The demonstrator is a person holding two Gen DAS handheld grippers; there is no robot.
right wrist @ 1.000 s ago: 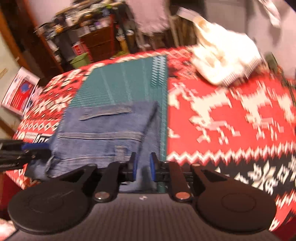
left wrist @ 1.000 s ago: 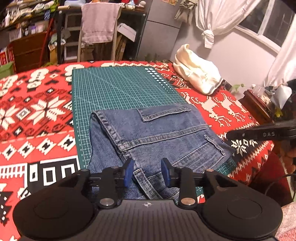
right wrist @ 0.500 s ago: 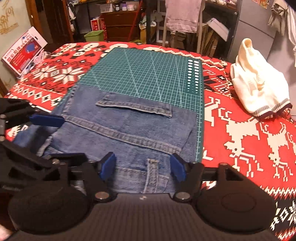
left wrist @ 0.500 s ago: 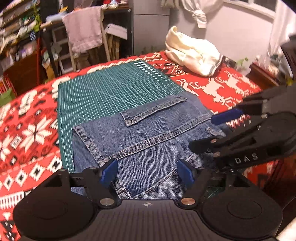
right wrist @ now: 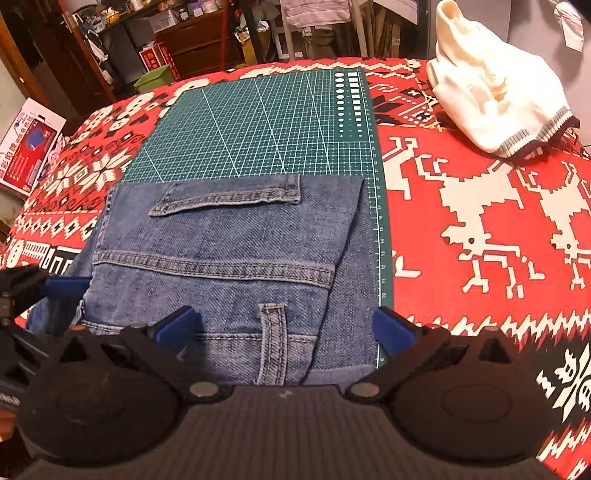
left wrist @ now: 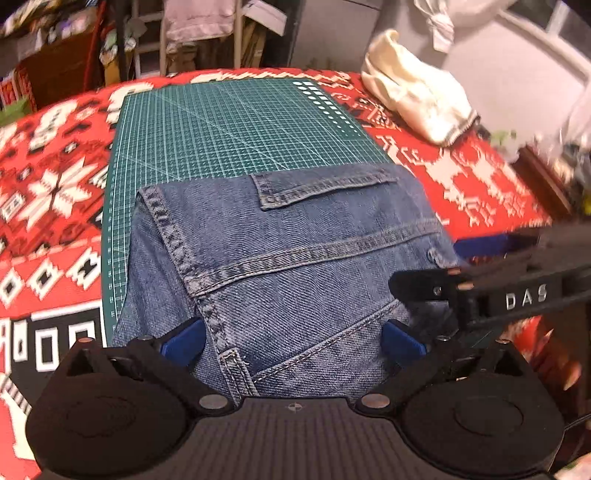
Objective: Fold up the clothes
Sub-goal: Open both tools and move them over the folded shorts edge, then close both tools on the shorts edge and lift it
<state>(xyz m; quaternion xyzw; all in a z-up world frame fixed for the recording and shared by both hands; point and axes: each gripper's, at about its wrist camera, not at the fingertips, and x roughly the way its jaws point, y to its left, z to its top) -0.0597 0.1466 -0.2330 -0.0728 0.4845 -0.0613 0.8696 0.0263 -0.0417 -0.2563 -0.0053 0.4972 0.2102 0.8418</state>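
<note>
Folded blue jeans [left wrist: 295, 258] [right wrist: 229, 266] lie on the near half of a green cutting mat [left wrist: 229, 125] [right wrist: 266, 122], pocket side up. My left gripper [left wrist: 293, 341] is open, its blue pads wide apart over the near denim edge and holding nothing. My right gripper [right wrist: 282, 328] is open too, straddling the belt loop at the waistband. The right gripper also shows at the right edge of the left wrist view, black with white lettering [left wrist: 524, 295]. In the right wrist view the left gripper's fingertip [right wrist: 66, 286] pokes in from the left.
A cream knit sweater [left wrist: 413, 96] [right wrist: 491, 92] lies bunched at the far right of the red patterned tablecloth [left wrist: 48, 177] [right wrist: 480, 221]. Behind the table stand cluttered shelves and a chair with a towel [right wrist: 314, 11]. A boxed item [right wrist: 26, 144] sits at the left.
Both grippers went from nearly shut to wide open. They drew close together over the jeans' near edge, and the right gripper swung from the table's right side to face the jeans squarely.
</note>
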